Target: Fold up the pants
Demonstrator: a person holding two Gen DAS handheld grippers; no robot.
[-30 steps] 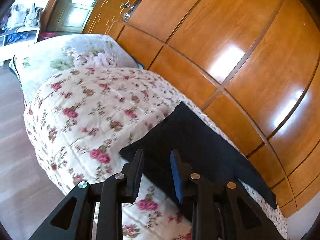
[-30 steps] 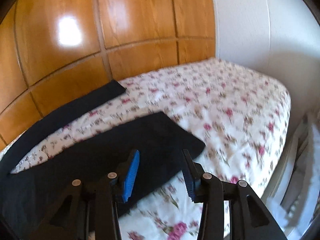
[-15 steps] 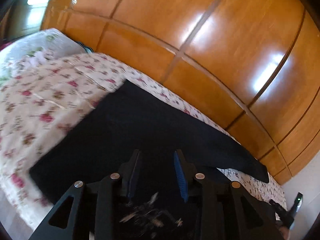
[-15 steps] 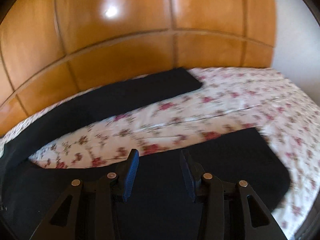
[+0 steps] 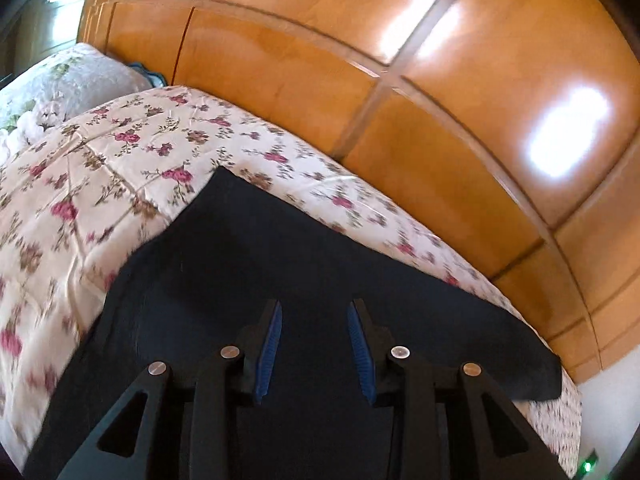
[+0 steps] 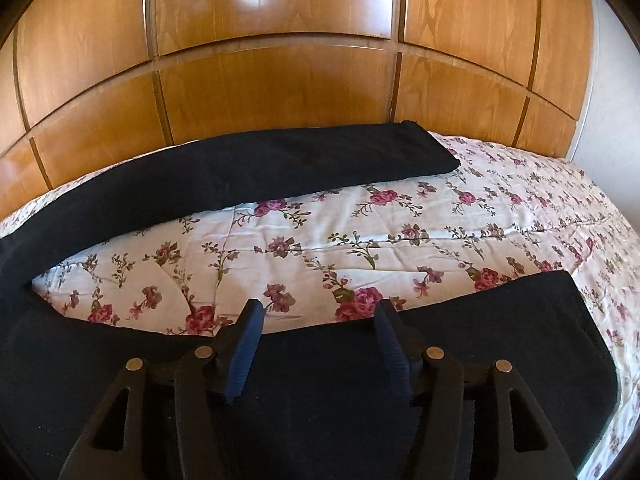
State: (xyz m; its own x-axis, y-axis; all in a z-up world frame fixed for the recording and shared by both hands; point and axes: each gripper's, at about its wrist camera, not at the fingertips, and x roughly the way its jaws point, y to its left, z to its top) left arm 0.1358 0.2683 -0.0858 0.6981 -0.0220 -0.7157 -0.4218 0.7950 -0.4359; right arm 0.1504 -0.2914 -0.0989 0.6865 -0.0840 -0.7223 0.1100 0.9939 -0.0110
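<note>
Black pants (image 6: pixel 280 164) lying spread on the floral bedspread (image 6: pixel 400 232), legs splayed apart, far leg running along the wooden panelling (image 6: pixel 260 88). Hovering over the dark cloth: left gripper (image 5: pixel 315 344), jaws partly apart, gripping nothing; right gripper (image 6: pixel 318 344), jaws having just been opening, wider, nothing between them.

Dark navy pants (image 6: pixel 248 168) lie flat on the bed, legs spread apart in a V.
</note>
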